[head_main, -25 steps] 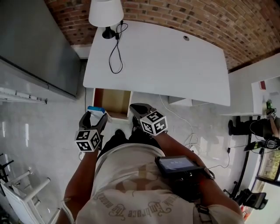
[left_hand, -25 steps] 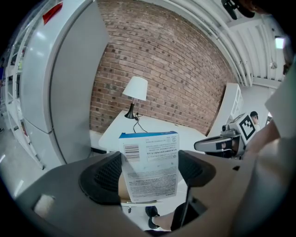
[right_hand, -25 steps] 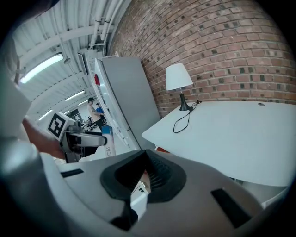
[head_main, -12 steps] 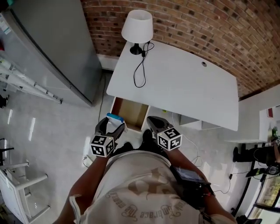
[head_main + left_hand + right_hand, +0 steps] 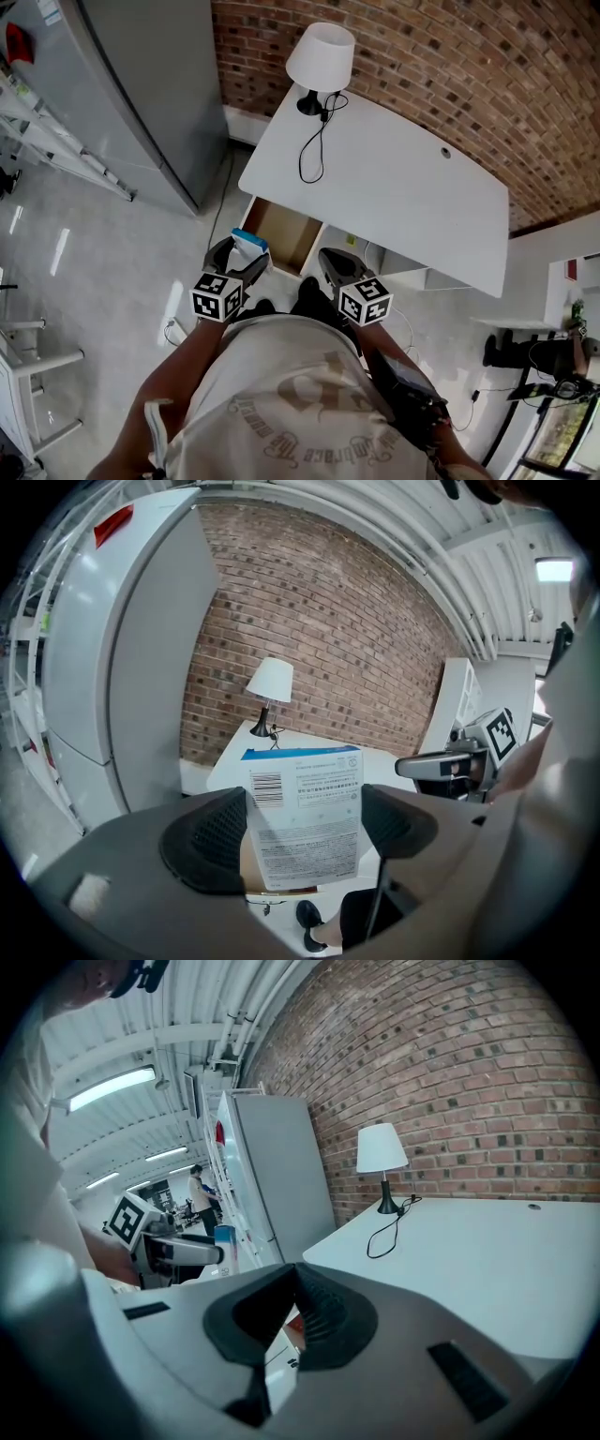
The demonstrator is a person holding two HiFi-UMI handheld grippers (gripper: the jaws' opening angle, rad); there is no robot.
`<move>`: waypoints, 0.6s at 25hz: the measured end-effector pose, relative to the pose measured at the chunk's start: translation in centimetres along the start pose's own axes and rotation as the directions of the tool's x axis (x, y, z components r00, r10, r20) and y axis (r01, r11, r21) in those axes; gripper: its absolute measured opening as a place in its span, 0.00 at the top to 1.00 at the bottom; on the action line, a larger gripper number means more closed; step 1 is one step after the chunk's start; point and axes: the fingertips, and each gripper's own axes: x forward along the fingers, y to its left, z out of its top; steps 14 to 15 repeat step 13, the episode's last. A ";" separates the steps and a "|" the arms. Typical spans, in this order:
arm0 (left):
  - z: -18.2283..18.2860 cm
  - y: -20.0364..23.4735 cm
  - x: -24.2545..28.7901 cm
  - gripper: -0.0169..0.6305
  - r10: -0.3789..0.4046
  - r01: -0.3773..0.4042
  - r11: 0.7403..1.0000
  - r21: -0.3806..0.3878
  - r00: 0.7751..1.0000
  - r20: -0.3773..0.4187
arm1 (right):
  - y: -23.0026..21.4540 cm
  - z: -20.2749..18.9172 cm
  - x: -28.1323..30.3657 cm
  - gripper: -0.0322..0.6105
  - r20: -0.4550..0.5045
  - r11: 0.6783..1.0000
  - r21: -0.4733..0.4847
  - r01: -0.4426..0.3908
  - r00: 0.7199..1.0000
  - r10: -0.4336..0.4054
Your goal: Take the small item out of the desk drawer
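**Small carton gripped in the left tongs, above the open drawer**

A red brick wall (image 5: 422, 56) runs behind the scene, and a tall grey metal cabinet (image 5: 141, 84) stands to the left of it on the pale floor. Against the wall sits the white curved tabletop (image 5: 394, 197), bare over most of its surface. Under its near left corner a drawer with a brown wooden inside (image 5: 281, 234) is pulled open toward the person; no contents can be made out in it.

At the tabletop's far left corner stands a lamp with a white shade and black base (image 5: 321, 58). Its thin black cable (image 5: 314, 150) loops across the white surface toward the near edge.

The person stands in front of the drawer with both tools raised at waist height. The left tongs (image 5: 305, 829) are closed on a small white printed carton with a blue top edge (image 5: 305, 803), one pad on each side of it. The carton stands upright, with a barcode and fine print facing the camera. It is out of the drawer, at that drawer's near left corner in the head view. The right tongs (image 5: 292, 1312), just beside the left pair, are pressed together with nothing between them.
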 end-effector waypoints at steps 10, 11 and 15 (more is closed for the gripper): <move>-1.1 -0.9 0.9 0.38 -0.029 0.029 0.999 0.014 0.999 -0.013 | -0.5 -0.4 -0.2 0.94 0.014 1.000 0.009 0.017 1.000 -0.017; -1.3 -1.0 1.0 0.38 -0.032 0.032 0.999 0.014 0.999 -0.015 | -0.6 -0.5 -0.2 0.94 0.015 1.000 0.010 0.020 1.000 -0.020; -1.9 -1.1 1.3 0.38 -0.036 0.036 0.999 0.013 0.999 -0.018 | -0.8 -0.9 -0.2 0.94 0.017 1.000 0.012 0.024 1.000 -0.024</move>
